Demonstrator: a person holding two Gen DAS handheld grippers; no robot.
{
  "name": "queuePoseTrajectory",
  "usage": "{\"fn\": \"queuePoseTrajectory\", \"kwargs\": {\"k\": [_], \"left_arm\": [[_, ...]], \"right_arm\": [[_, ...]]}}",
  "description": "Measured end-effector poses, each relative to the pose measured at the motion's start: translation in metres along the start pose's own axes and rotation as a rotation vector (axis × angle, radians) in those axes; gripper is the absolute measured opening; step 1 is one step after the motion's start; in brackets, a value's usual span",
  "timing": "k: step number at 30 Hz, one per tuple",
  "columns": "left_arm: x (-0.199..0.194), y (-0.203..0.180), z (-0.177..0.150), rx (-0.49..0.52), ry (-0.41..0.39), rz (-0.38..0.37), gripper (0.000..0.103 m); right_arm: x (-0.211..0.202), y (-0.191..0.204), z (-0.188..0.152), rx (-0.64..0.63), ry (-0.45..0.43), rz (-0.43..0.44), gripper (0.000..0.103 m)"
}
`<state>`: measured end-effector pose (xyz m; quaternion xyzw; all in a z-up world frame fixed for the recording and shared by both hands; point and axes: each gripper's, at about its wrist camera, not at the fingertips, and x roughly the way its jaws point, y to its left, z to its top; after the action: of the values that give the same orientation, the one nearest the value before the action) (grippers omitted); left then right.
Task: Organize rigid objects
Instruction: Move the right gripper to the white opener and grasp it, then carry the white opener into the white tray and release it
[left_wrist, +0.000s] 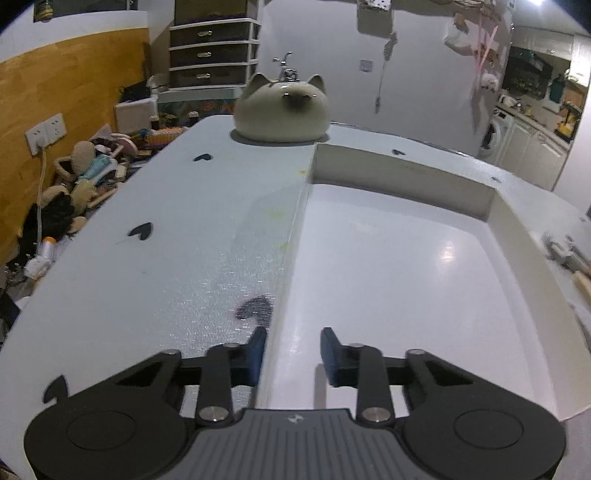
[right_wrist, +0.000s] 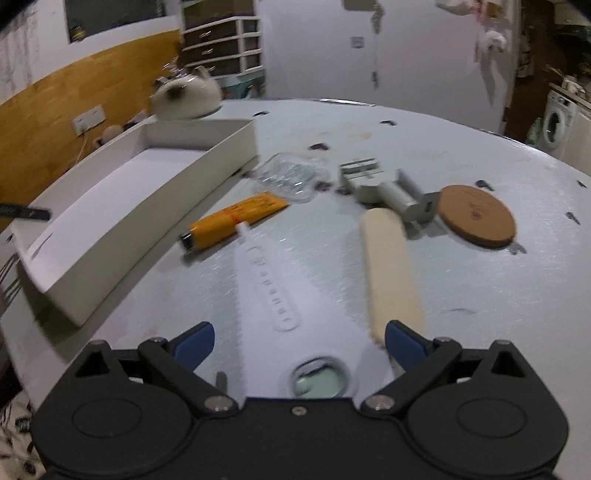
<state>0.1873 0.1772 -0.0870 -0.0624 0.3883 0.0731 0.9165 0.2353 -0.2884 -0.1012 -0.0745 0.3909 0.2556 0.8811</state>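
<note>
A shallow white tray (left_wrist: 402, 177) lies on the table; it also shows at the left in the right wrist view (right_wrist: 207, 162). My left gripper (left_wrist: 293, 349) is open and empty over the tray's near left rim. My right gripper (right_wrist: 299, 341) is open and empty above a white serrated plastic tool (right_wrist: 266, 280). Beside it lie a cream wooden handle (right_wrist: 391, 273), an orange tube (right_wrist: 236, 218), a clear plastic bag (right_wrist: 291, 173), a grey metal tool (right_wrist: 384, 188) and a round cork coaster (right_wrist: 476, 216).
A cat-shaped ceramic pot (left_wrist: 282, 109) stands at the table's far side, behind the tray. The table's left edge (left_wrist: 92, 236) drops to a cluttered floor. A drawer unit (left_wrist: 212, 51) stands by the wall.
</note>
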Motion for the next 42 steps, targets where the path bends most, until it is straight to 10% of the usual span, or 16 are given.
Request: {"fn": "queuePoseTrajectory", "kwargs": {"k": [4, 30, 42], "left_arm": [[0.000, 0.008, -0.001, 0.002, -0.004, 0.017, 0.006], [0.032, 0.002, 0.024, 0.154, 0.083, -0.025, 0.004], [0.033, 0.006, 0.026, 0.141, 0.085, -0.045, 0.003]], "right_arm": [[-0.005, 0.019, -0.007, -0.034, 0.040, 0.013, 0.098], [0.025, 0.040, 0.019, 0.077, 0.100, -0.138, 0.069], [-0.013, 0.032, 0.030, 0.196, -0.053, -0.146, 0.069]]}}
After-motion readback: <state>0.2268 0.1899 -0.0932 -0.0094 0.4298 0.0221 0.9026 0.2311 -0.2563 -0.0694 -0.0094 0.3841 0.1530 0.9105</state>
